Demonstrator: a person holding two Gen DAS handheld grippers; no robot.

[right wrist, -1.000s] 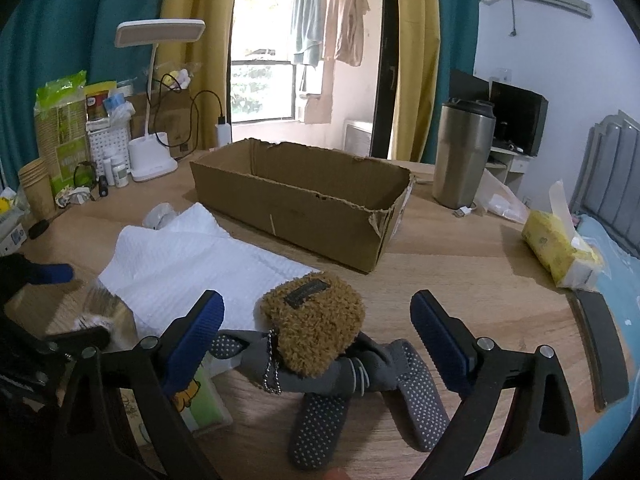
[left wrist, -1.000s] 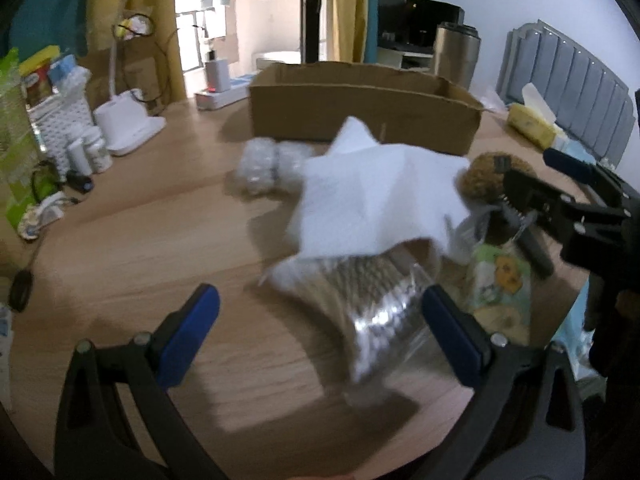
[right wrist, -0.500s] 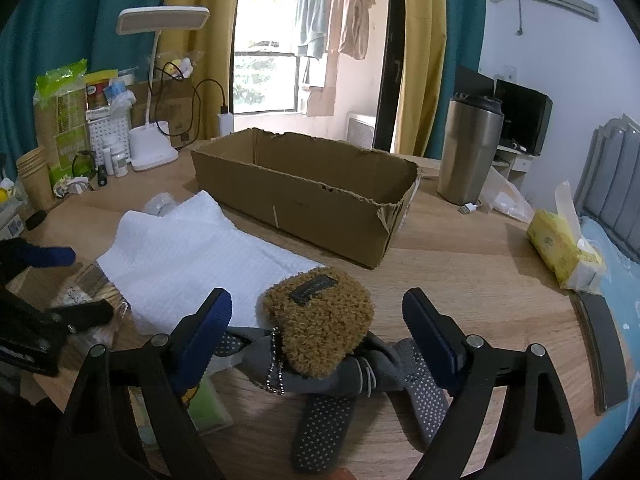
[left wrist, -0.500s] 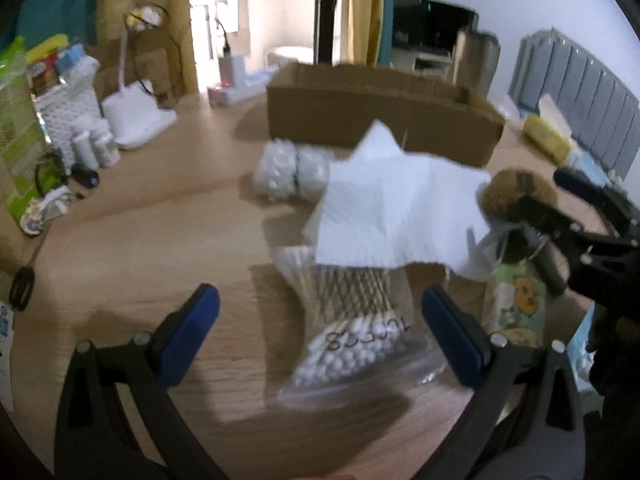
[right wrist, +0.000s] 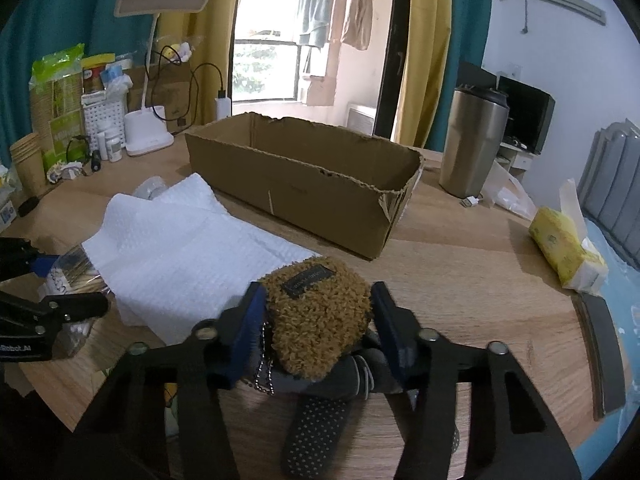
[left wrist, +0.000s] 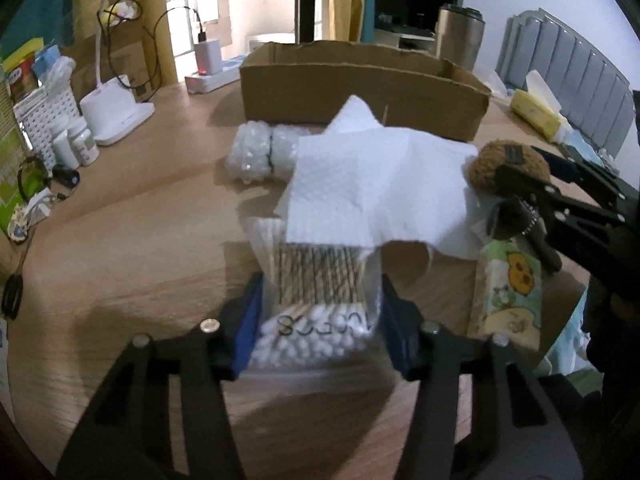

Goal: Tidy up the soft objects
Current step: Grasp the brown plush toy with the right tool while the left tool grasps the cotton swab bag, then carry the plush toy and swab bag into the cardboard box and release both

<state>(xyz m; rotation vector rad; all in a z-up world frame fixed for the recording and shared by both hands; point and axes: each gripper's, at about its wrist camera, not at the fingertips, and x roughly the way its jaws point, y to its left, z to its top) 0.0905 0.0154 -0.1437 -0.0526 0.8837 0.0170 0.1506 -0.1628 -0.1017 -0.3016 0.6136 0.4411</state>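
Observation:
My left gripper (left wrist: 320,320) is shut on a clear bag of cotton swabs (left wrist: 316,304) lying on the wooden table, partly under a white paper towel (left wrist: 376,188). My right gripper (right wrist: 318,320) is shut on a brown fuzzy pouch (right wrist: 320,316) that lies on grey dotted gloves (right wrist: 316,428). The pouch also shows in the left wrist view (left wrist: 508,164), with the right gripper (left wrist: 532,184) around it. The open cardboard box (right wrist: 304,172) stands behind; it also shows in the left wrist view (left wrist: 360,84). A bubble-wrap roll (left wrist: 260,152) lies left of the towel.
A green tissue pack (left wrist: 508,284) lies between the grippers. A steel tumbler (right wrist: 474,140), a yellow tissue pack (right wrist: 564,248), a white lamp base (right wrist: 148,132), bottles and a basket (left wrist: 44,112) stand around the table's edges. A dark strip (right wrist: 600,344) lies at the right edge.
Both grippers have moved forward and closed: the left onto the bag of cotton swabs, the right onto the brown pouch. Both stood open a second ago.

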